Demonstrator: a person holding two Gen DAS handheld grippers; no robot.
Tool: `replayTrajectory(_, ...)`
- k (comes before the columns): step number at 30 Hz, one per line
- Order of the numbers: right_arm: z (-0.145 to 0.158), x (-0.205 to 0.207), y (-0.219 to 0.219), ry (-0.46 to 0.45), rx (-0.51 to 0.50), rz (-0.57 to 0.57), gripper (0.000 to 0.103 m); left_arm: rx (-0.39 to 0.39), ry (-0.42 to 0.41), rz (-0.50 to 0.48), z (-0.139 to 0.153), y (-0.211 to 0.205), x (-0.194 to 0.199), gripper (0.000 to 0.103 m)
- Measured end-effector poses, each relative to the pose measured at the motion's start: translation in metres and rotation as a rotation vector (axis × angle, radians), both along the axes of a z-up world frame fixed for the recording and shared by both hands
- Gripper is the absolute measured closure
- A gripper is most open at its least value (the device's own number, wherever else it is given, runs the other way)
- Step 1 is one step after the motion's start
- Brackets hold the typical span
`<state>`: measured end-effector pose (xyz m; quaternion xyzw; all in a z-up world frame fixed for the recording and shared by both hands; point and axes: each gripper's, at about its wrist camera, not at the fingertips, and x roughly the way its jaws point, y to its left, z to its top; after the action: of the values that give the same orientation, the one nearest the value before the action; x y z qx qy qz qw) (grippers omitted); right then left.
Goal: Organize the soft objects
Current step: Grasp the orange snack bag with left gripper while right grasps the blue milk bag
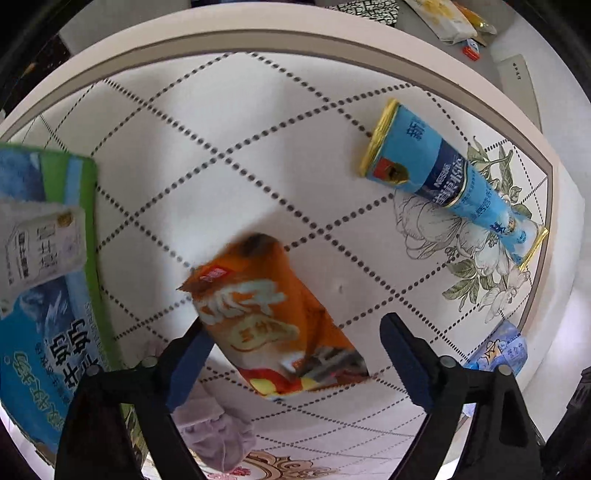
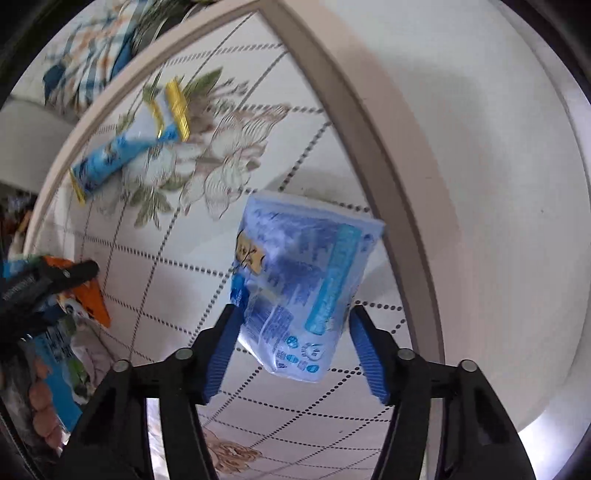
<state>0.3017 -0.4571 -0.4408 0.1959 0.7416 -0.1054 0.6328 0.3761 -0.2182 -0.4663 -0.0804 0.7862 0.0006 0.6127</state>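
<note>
Over the white dotted tablecloth (image 1: 229,155), near its flowered corner by the blue cone wrapper (image 1: 448,182): left gripper (image 1: 295,354) wide apart, one finger touching the orange packet (image 1: 273,321), right gripper (image 2: 291,339) likewise around the blue pouch (image 2: 303,291), probably for sorting.

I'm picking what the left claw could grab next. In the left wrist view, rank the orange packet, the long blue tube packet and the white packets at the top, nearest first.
1. Orange packet, between the fingers.
2. Blue tube packet, upper right.
3. White packets, top edge, beyond the cloth.
</note>
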Motion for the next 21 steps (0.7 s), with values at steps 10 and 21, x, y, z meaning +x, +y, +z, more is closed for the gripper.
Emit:
replayTrajectory(10,-0.019,-0.003,0.002,-0.01,-0.029,-0.093,0.048,-0.012,-0.036,-0.031,0.005,-0.013,-0.001,0.059)
replayTrajectory(21,0.003,-0.012,0.033,-0.06,-0.027,-0.018,0.075,-0.043,-0.17,-0.117,0.046,-0.041,-0.061,0.06)
